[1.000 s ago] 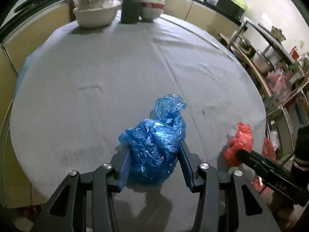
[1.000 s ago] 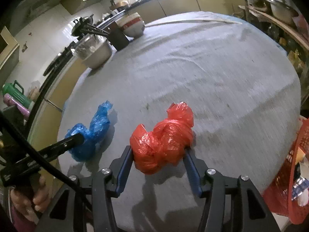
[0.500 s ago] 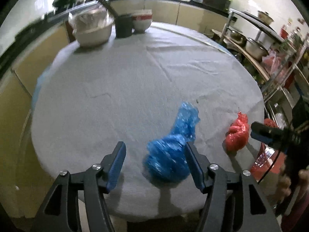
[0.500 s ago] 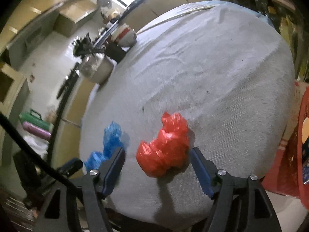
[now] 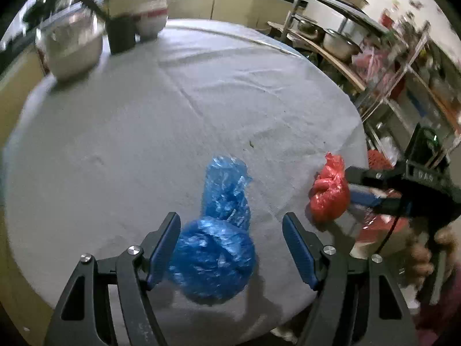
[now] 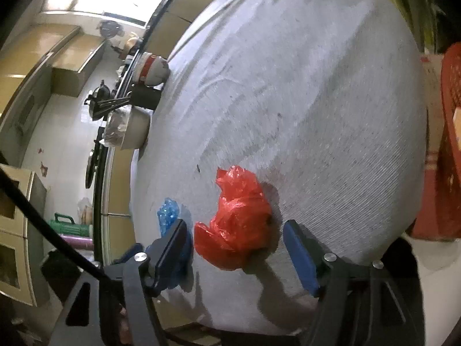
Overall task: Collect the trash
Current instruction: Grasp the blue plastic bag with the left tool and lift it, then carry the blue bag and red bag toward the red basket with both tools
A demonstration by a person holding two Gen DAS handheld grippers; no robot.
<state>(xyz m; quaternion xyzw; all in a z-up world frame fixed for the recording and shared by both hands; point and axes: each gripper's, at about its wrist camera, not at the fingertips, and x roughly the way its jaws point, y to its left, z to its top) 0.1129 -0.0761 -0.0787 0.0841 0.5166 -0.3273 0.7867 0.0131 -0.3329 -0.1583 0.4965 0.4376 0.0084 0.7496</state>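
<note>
A crumpled blue plastic bag [image 5: 216, 248] lies near the front edge of the round table [image 5: 173, 109]. My left gripper [image 5: 232, 245] is open, its fingers on either side of the bag, the bag nearer the left finger. A crumpled red plastic bag [image 6: 236, 225] lies near the table's right front edge. My right gripper [image 6: 234, 248] is open around the red bag without squeezing it. The red bag [image 5: 330, 193] and the right gripper also show in the left wrist view. The blue bag [image 6: 170, 216] shows at the left of the right wrist view.
At the table's far side stand a covered bowl [image 5: 72, 49], a dark cup [image 5: 121, 34] and a red and white bowl [image 5: 151, 20]. A red basket [image 6: 449, 92] stands off the table's right edge. Metal shelves with pots [image 5: 343, 43] are at the right.
Both grippers have opened and let go of their bags. The blue and red bags now rest on the table. Both grippers have drawn back and tilted.
</note>
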